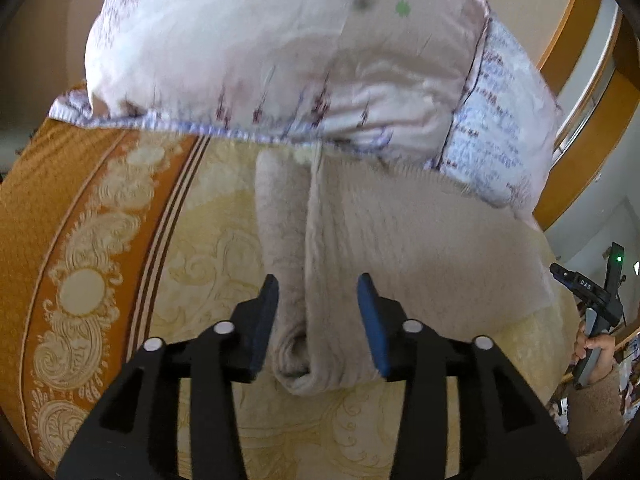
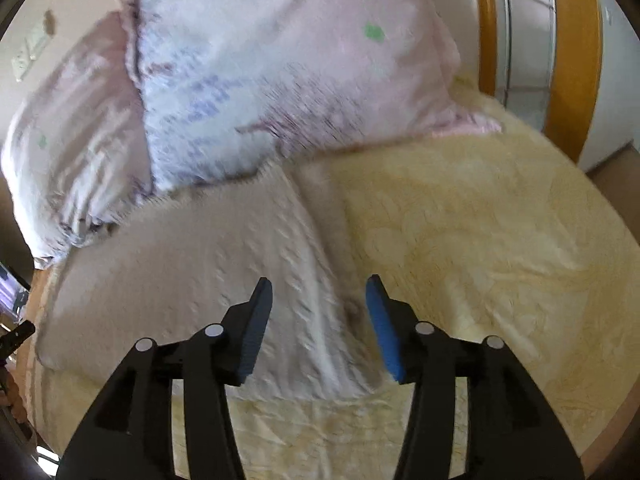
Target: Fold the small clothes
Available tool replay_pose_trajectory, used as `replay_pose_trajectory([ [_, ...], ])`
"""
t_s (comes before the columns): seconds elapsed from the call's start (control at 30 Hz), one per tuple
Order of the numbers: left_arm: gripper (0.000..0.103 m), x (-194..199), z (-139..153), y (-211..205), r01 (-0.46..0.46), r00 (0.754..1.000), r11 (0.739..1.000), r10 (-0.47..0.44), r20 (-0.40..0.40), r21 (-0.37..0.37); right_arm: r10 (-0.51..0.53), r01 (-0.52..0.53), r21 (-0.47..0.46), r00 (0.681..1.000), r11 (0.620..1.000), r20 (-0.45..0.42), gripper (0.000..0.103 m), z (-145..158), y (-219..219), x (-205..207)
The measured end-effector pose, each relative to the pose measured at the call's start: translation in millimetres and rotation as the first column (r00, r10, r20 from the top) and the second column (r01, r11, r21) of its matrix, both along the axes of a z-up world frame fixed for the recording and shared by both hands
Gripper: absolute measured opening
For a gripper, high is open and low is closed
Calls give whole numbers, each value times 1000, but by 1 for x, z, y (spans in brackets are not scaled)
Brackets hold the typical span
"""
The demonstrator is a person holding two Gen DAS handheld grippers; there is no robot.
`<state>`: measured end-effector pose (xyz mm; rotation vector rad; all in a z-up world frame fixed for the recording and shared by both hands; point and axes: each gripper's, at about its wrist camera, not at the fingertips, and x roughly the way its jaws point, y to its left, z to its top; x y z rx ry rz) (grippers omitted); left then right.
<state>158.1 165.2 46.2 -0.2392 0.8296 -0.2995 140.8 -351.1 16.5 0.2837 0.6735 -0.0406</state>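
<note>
While both tongs hang apart, beige cable-knit woollen garment lies mid-frame on yellow embossed bedspread. My left gripper straddles folded edge — pinch every layer; right gripper takes far edge, lift evenly.

Left wrist view: low, close over bed, facing pillows. Right wrist view: likewise (slightly higher). Shared: beige garment, pillows.
</note>
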Motion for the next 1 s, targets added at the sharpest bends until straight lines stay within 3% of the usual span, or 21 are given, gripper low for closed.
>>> replay_pose_trajectory([
  [0.1, 57, 2, 8, -13, 17, 999, 1000, -18, 35, 17, 86, -86, -18, 996, 996, 9, 51, 2, 24, 6],
  [0.27, 61, 12, 7, -44, 69, 997, 995, -71, 26, 72, 213, -215, -84, 976, 973, -33, 51, -3, 73, 28],
  [0.33, 61, 18, 1, -52, 75, 997, 991, -75, 1, 108, 234, -238, -114, 971, 965, -48, 51, -6, 85, 36],
  [0.47, 60, 25, -19, -50, 63, 996, 991, -55, -65, 122, 228, -240, -105, 967, 965, -118, 62, -24, 89, 45],
  [0.6, 58, 20, -24, -46, 72, 996, 990, -66, -56, 122, 237, -250, -140, 966, 958, -106, 63, -32, 90, 37],
  [0.7, 57, 15, -22, -41, 69, 996, 993, -64, -55, 95, 231, -247, -144, 965, 958, -120, 64, -30, 90, 37],
  [0.8, 58, 14, -13, -26, 37, 998, 999, -38, -58, -19, 208, -218, -97, 972, 971, -107, 64, -21, 88, 36],
  [0.83, 63, 17, -9, -16, 9, 998, 998, -13, -60, -62, 210, -219, -84, 973, 972, -98, 65, -19, 88, 36],
  [1.0, 67, 39, -9, 12, -112, 989, 988, 99, -113, -110, 221, -225, -86, 974, 971, -51, 69, -8, 105, 36],
])
